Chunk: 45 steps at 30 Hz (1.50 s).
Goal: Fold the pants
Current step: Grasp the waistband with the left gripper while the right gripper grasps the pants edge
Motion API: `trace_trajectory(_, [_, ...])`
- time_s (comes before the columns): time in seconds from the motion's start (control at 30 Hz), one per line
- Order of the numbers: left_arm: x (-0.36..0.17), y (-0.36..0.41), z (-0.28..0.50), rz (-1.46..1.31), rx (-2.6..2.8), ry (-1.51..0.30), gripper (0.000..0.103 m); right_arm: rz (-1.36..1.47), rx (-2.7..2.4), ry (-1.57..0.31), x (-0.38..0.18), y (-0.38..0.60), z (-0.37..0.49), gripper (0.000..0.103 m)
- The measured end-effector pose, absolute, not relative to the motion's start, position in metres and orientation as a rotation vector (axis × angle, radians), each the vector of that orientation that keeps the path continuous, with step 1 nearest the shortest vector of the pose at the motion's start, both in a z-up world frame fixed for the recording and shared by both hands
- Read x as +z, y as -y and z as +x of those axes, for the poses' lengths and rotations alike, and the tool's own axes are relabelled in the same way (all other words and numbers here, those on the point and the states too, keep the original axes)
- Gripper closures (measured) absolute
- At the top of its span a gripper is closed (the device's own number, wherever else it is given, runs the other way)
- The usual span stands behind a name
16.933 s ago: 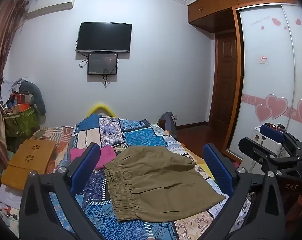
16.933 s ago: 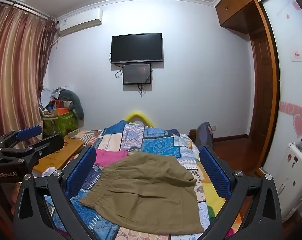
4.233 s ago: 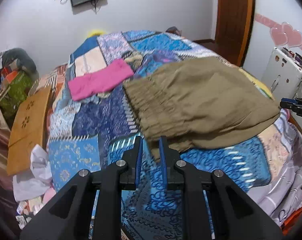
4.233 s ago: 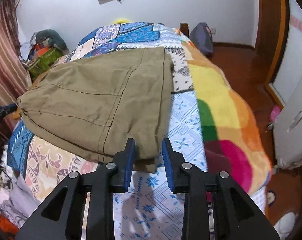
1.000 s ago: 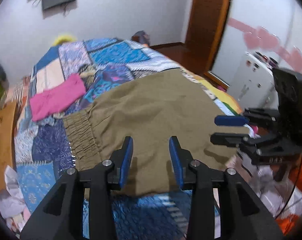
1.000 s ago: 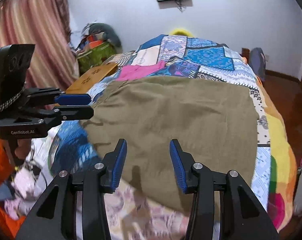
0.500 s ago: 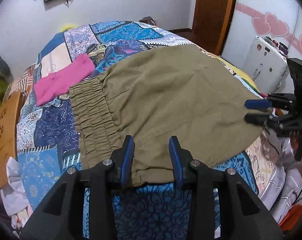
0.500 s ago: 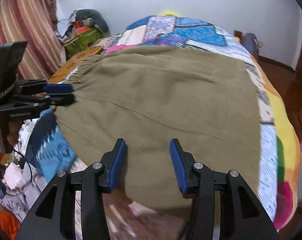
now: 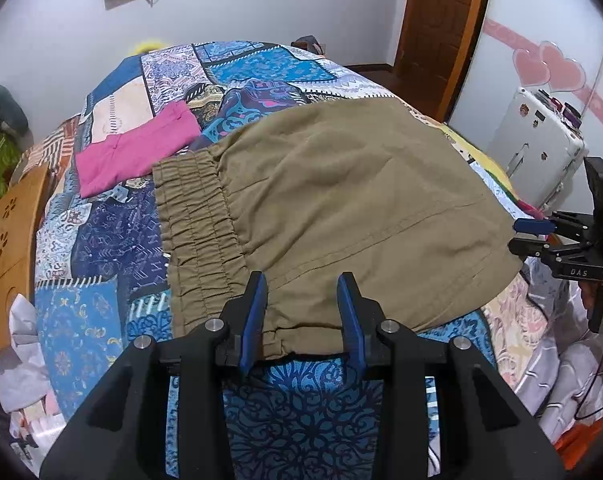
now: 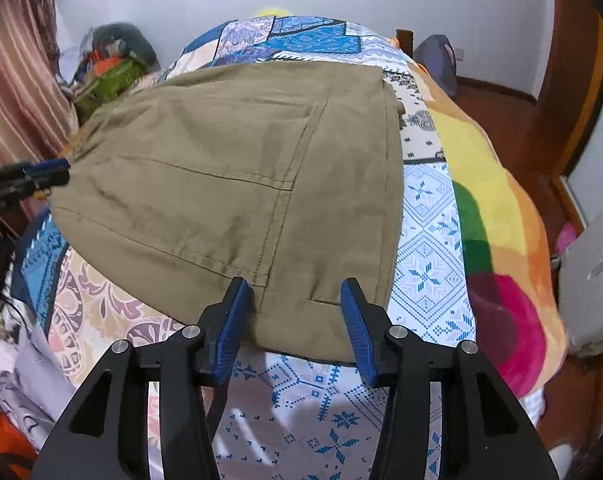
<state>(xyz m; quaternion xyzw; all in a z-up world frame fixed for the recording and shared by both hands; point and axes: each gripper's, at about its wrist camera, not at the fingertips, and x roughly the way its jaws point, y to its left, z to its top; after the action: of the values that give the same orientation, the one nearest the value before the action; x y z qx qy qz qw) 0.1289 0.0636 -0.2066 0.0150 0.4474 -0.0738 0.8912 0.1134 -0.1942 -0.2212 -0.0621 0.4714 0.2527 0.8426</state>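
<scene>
Left claw (image 9: 301, 312): jaws part open, nothing pinched; the near hem of the pants (image 9: 341, 200) lies between and just below the pads, cloth slack, no pad pressing on it. Right claw (image 10: 297, 320): jaws opening, also gripping nothing; the near hem at the leg end sits between its pads, not pressed. Both claws point steeply down at the near edge of the bed (image 9: 301, 420). Pants: khaki, spread flat across the quilt, already doubled leg on leg as far as can be told. Long axis runs side to side along the near edge: elastic waistband (image 9: 197, 232) toward the bed's left side, leg cuffs (image 10: 389, 184) toward the right side. So each claw has the cloth straight ahead of it and slightly below; left is nearer the waistband end, right nearer the cuff end, well apart from each other along the same hem. In the left view the right claw shows at the pants' far right end, level with the hem. Judgement: step in hand is taking hold of the near hem at two points, ready for a fold; which direction the fold goes cannot be told. Pink cloth (image 9: 137, 152) lies beyond the waistband, just beside it, clear of both claws.
</scene>
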Motion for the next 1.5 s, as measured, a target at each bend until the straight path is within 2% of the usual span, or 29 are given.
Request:
trace_trajectory(0.1, [-0.187, -0.073, 0.133, 0.04, -0.114, -0.886, 0.065, -0.14, 0.549, -0.99, -0.207, 0.191, 0.121, 0.058])
trace_trajectory(0.17, [-0.176, -0.084, 0.141, 0.021, -0.089, -0.862, 0.06, -0.137, 0.564, -0.957, -0.197, 0.189, 0.125, 0.058])
trace_trajectory(0.27, [-0.167, -0.103, 0.163, -0.002, -0.036, -0.854, 0.058, -0.116, 0.598, -0.913, -0.179, 0.179, 0.141, 0.058])
trace_trajectory(0.47, [-0.189, -0.128, 0.217, -0.028, 0.004, -0.927, 0.058, -0.108, 0.675, -0.855, -0.161, 0.14, 0.189, 0.055])
trace_trajectory(0.67, [-0.222, -0.141, 0.245, -0.049, 0.012, -0.982, 0.057, -0.151, 0.681, -0.877, -0.171, 0.11, 0.25, 0.054])
trace_trajectory(0.83, [-0.23, -0.156, 0.248, -0.129, 0.014, -0.967, 0.046, -0.215, 0.591, -0.913, -0.194, 0.102, 0.308, 0.054])
trace_trajectory(1.07, [-0.237, -0.16, 0.247, -0.161, 0.006, -0.957, 0.046, -0.122, 0.449, -0.961, -0.219, 0.139, 0.365, 0.054])
trace_trajectory(1.17, [-0.239, -0.164, 0.248, -0.21, -0.021, -0.959, 0.055, -0.071, 0.456, -1.002, -0.229, 0.146, 0.375, 0.054])
trace_trajectory(1.2, [-0.24, -0.165, 0.249, -0.23, -0.035, -0.961, 0.062, -0.055, 0.466, -1.008, -0.232, 0.147, 0.376, 0.054])
trace_trajectory(1.3, [-0.238, -0.162, 0.249, -0.234, -0.039, -0.95, 0.067, -0.031, 0.494, -0.999, -0.236, 0.148, 0.374, 0.057])
trace_trajectory(1.37, [-0.236, -0.16, 0.249, -0.22, -0.026, -0.942, 0.072, -0.029, 0.523, -0.988, -0.236, 0.147, 0.372, 0.075])
trace_trajectory(1.43, [-0.233, -0.161, 0.247, -0.218, -0.007, -0.934, 0.082, -0.075, 0.508, -0.966, -0.234, 0.144, 0.37, 0.09])
trace_trajectory(1.5, [-0.231, -0.167, 0.244, -0.231, 0.009, -0.93, 0.087, -0.174, 0.483, -0.934, -0.235, 0.137, 0.367, 0.091])
